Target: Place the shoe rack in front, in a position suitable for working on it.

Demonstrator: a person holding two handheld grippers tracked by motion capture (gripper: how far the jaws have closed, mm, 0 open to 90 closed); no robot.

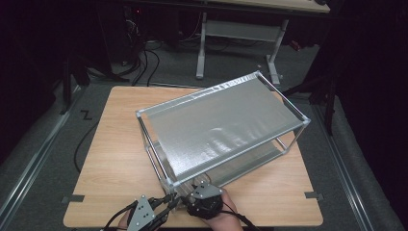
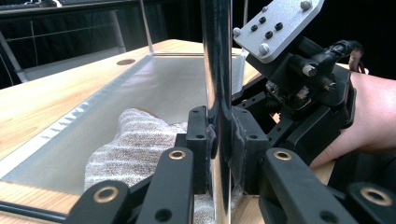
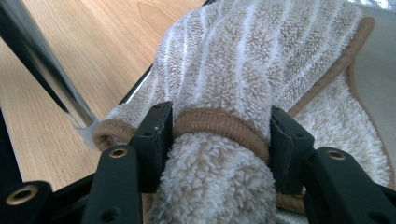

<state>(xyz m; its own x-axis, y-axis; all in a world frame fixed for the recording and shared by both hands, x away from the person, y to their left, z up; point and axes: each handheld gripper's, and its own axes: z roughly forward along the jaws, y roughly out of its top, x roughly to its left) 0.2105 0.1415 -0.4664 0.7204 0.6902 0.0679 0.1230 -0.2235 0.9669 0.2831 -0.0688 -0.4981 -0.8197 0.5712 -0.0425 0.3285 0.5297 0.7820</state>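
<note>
While L gripper point(image 2: 219, 149) clenched on rack post point(image 2: 217, 70), R gripper point(image 3: 219, 140) grasping towel point(image 3: 243, 60).

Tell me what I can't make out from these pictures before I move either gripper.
- High view: the towel on the rack's lower shelf is hidden under the silver top sheet.
- High view: both grippers' jaw tips are too small and dark to read.
- Left gripper view: the towel's near end is hidden behind the left gripper and the chrome post it clamps.
- Right gripper view: the towel's far end is cut off by the edges above the right gripper.
</note>
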